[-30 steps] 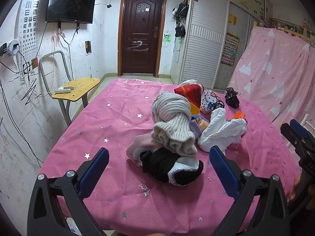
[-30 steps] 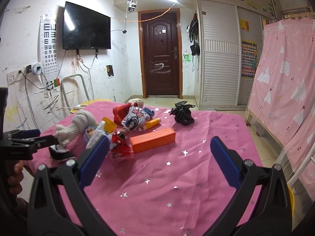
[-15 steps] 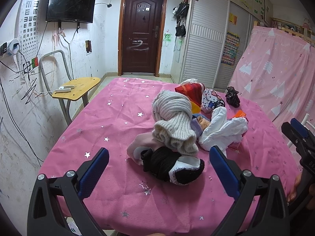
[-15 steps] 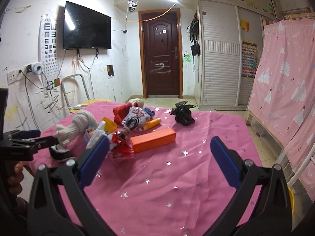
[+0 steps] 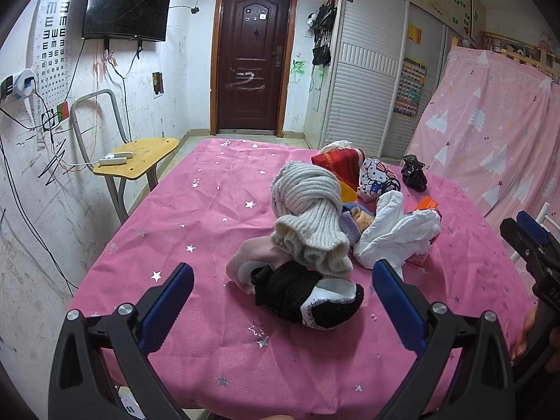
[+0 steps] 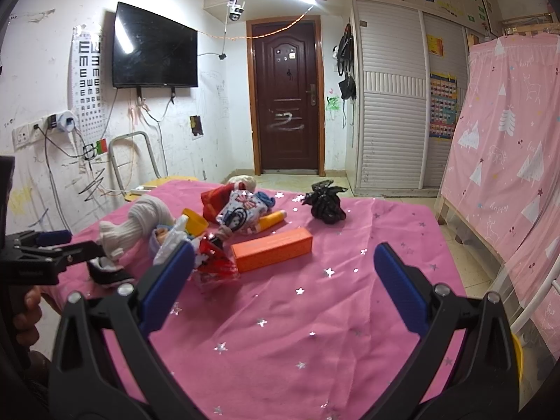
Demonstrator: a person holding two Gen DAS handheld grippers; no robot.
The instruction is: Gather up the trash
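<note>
Both sets of jaws are spread wide and hold nothing. The left gripper (image 5: 282,295) hangs low, with a black-and-white sock (image 5: 308,299) right between its jaws. The right gripper (image 6: 284,273) has an orange cardboard box (image 6: 272,249) just ahead. Trash — a crumpled white tissue (image 5: 397,232) and a black plastic bag (image 6: 325,203) — lies farther out. Go for 1 piece, not the clothes. No bin shows.

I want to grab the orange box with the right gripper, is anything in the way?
Nothing visible blocks it. Bare pink cloth lies between the open right gripper and the orange box. A red wrapper touches the box's left end only.
</note>
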